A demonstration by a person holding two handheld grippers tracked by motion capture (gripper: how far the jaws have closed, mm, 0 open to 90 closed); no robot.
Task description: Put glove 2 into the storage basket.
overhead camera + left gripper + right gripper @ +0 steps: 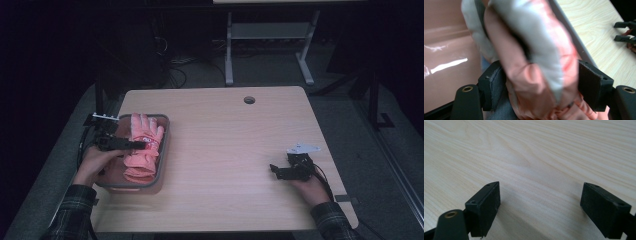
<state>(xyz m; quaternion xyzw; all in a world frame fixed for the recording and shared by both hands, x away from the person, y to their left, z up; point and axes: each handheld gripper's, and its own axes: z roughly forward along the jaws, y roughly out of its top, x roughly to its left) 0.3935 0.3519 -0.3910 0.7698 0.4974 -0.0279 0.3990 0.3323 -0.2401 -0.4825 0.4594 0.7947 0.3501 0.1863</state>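
Observation:
A pink glove (145,127) lies in a grey tray (163,160) at the left of the wooden table (225,140). My left gripper (140,145) reaches over the tray from the left, its tips across the glove's middle. In the left gripper view the jaws of the left gripper (540,85) stand wide apart, with the bunched pink and white glove (536,50) lying loose between them. My right gripper (274,170) rests near the table's right front, open. In the right gripper view the right gripper (540,202) has nothing but bare wood (524,150) between its jaws.
The tray's pinkish floor (444,50) lies to the left of the glove. A round hole (249,99) is in the table near its far edge. A white-legged table frame (267,45) stands on the floor behind. The right gripper (624,31) appears far off in the left gripper view.

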